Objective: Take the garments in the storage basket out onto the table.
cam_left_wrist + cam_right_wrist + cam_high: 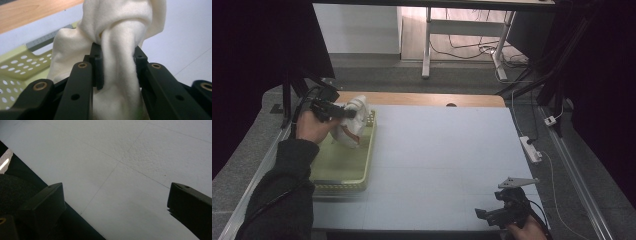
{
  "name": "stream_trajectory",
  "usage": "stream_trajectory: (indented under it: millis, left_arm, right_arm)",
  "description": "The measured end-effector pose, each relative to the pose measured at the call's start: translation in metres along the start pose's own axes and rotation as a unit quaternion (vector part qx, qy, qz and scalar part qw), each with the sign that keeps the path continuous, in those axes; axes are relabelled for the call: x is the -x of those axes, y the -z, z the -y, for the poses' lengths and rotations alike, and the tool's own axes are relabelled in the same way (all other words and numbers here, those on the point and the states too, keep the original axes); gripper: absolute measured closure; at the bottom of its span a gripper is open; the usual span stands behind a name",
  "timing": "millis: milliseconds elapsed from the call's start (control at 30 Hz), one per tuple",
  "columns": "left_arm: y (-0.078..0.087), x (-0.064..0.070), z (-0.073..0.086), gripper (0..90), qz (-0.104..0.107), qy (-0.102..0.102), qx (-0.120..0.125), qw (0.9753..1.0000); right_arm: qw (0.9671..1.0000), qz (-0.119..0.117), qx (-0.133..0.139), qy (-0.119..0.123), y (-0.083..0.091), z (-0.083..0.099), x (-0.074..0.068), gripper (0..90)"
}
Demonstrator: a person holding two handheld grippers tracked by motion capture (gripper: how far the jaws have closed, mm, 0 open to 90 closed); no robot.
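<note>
The white cloth point(117, 50) hangs bunched above the far end of the green basket point(343, 172), pinched in the left gripper point(116, 67); this looks like the lifting-out step, and next calls for carrying it over the table point(442, 150). The right gripper point(115, 202) waits spread

- Cloth point(120, 37): plain cream-white, no print; in the high view a thin reddish line shows on its near side.
- Basket point(343, 167), at the left: pale yellow-green plastic, its walls patterned with rows of small oval holes.
- Tabletop point(442, 155): pale blue-grey, crossed by faint thin lines; a light wood strip runs along the far edge.
- Left claw point(117, 67): black, with brass-coloured pins.
- Right claw point(115, 202): black.
- Sleeve point(282, 200), near left: dark grey.
</note>
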State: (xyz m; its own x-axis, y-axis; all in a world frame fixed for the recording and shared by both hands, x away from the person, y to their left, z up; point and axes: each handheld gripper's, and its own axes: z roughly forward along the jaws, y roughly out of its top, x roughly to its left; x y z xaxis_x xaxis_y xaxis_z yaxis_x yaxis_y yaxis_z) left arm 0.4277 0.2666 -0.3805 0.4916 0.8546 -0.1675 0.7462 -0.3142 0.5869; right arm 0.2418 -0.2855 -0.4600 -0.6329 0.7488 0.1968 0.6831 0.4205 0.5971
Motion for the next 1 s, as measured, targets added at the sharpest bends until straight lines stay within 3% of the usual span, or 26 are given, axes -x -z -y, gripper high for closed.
stream_trajectory:
  millis: [567,1000]
  left_arm:
    - [0.032,0.013,-0.021,69.7,0.006,-0.017,0.033,0.9993]
    - [0.030,0.034,-0.034,69.5,0.023,-0.039,0.042,0.9981]
  right_arm:
    - [1.0000,-0.001,-0.002,0.001,0.000,0.000,-0.001,1.2]
    - [1.0000,-0.002,0.004,0.000,0.001,0.000,0.000,1.2]
